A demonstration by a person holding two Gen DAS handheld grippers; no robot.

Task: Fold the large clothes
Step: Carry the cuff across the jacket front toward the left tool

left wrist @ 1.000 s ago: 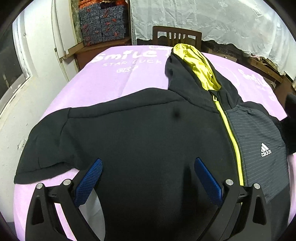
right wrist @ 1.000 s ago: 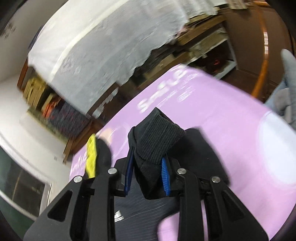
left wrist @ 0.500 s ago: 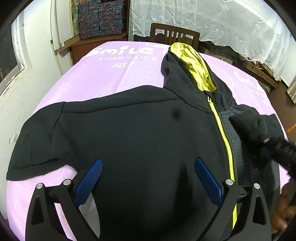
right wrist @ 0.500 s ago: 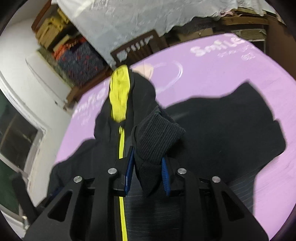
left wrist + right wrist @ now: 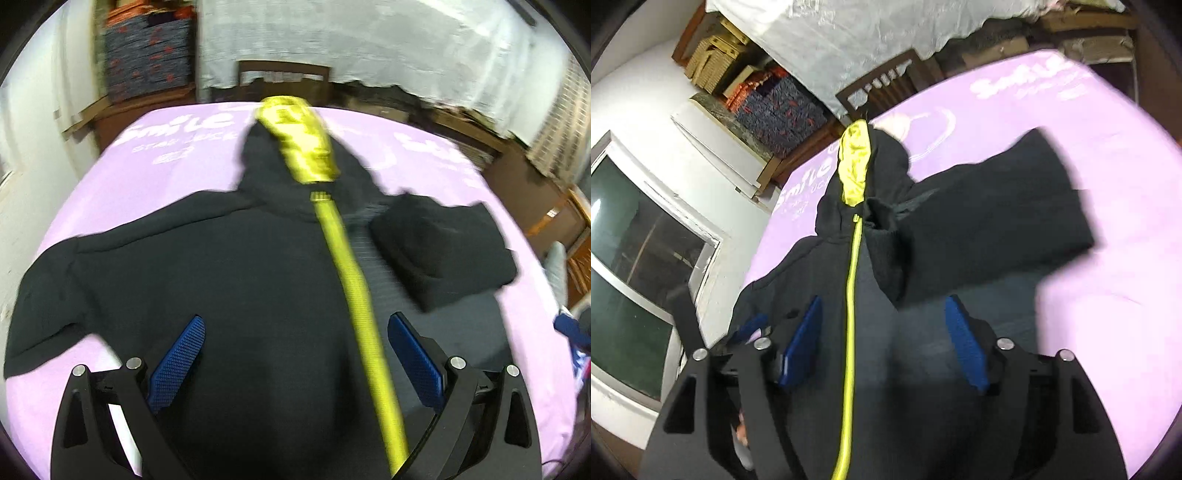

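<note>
Hoodie (image 5: pixel 229 280) is lying flat on the purple worktop (image 5: pixel 155 173), hood toward the far edge, zip running lengthwise. Right sleeve (image 5: pixel 439 251) is folded onto the chest; left sleeve (image 5: pixel 40 302) is sprawling toward the left edge, prob. nearer the left tongs (image 5: pixel 295 358). Both left and right tongs (image 5: pixel 886 343) are gaping wide, w/ nothing held.

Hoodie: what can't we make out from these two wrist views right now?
- Hoodie hem: cut off by the bottom edge in both views, behind the left gripper and right gripper frames.
- Chest logo: left wrist view, under the folded-in sleeve and motion blur.
- Sleeve cuff ribbing: right wrist view, blurred.
- Lettering on the purple cover: smeared, partly behind the hood.
</note>
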